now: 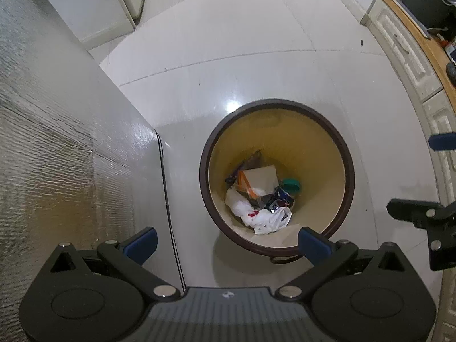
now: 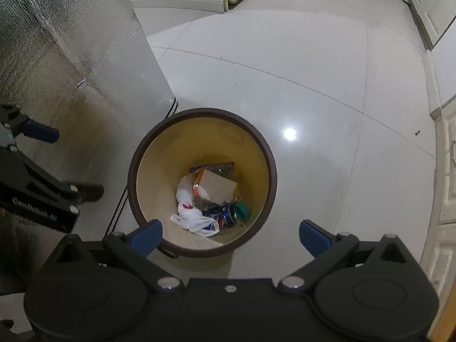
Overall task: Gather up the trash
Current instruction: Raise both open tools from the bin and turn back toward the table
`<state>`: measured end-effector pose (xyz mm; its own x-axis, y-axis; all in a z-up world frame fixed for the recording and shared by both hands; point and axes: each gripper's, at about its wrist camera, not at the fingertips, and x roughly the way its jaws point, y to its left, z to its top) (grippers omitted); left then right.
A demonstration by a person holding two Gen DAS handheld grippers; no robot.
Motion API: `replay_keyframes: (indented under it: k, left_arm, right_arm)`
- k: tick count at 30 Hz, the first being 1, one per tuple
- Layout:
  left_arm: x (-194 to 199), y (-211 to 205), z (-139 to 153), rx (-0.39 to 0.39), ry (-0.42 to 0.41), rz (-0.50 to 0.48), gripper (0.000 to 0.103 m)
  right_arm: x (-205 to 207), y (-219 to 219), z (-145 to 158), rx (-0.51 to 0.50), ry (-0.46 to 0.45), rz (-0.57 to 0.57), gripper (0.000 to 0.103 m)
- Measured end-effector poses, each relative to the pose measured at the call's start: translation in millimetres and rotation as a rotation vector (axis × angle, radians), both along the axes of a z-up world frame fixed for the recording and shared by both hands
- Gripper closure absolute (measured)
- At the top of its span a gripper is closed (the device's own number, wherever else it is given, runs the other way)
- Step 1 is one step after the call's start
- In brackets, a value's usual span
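Both grippers point almost straight down at the floor above a round bin. The left gripper (image 1: 227, 240) has its blue-padded fingers spread as wide as they go, with nothing between them; one pad hangs over the foil-clad panel (image 1: 57, 131), the other over the bin's near rim. The right gripper (image 2: 230, 237) is spread just as wide and empty, its left pad overlapping the bin's near rim and its right pad over bare tile. Each gripper shows at the edge of the other's view, so the two hang side by side.

Below them stands the bin (image 1: 346, 154), dark brown at the rim and yellow inside, upright on the pale tiled floor (image 2: 299, 65). The trash lies at its bottom: a crumpled white plastic bag (image 2: 196, 219), a piece of brown cardboard (image 2: 218, 189) with an orange-edged wrapper beside it, a blue printed can or packet (image 2: 223, 215) and a green lid (image 2: 242, 210).

The foil-clad panel rises close beside the bin, and a black cable (image 1: 168, 199) runs down along its edge. Farther off, white cabinet fronts (image 1: 410, 57) under a wooden counter line the room's far side.
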<state>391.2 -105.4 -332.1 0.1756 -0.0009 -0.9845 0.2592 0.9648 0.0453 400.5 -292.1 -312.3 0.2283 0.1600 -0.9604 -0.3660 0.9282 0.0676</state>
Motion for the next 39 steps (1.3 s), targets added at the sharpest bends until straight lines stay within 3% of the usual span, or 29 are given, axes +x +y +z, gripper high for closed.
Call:
replay_keyframes:
  k: [9,15,27,39]
  left_arm:
    - [-12.6,-0.3,27.2,0.009,-0.046,0.029,0.0]
    - [-22.6,-1.5,60.2,-0.019,-0.113,0.04,0.0]
    - [-65.5,-11.3,136.9,-0.071,-0.302,0.022,0.0]
    - [-124.2,-12.7,220.0,-0.134,-0.558,0.012,0.0]
  right_arm:
    - [-16.7,-7.5,28.2,0.016,-0.035,-0.025,0.0]
    - [-26.0,-20.2,54.9,0.046,-0.088,-0.065,0.0]
    - [-62.8,-46.0,107.7,0.12,-0.206,-0.099,0.0]
    - [-105.0,-55.1,178.7,0.173,-0.428,-0.102,0.0]
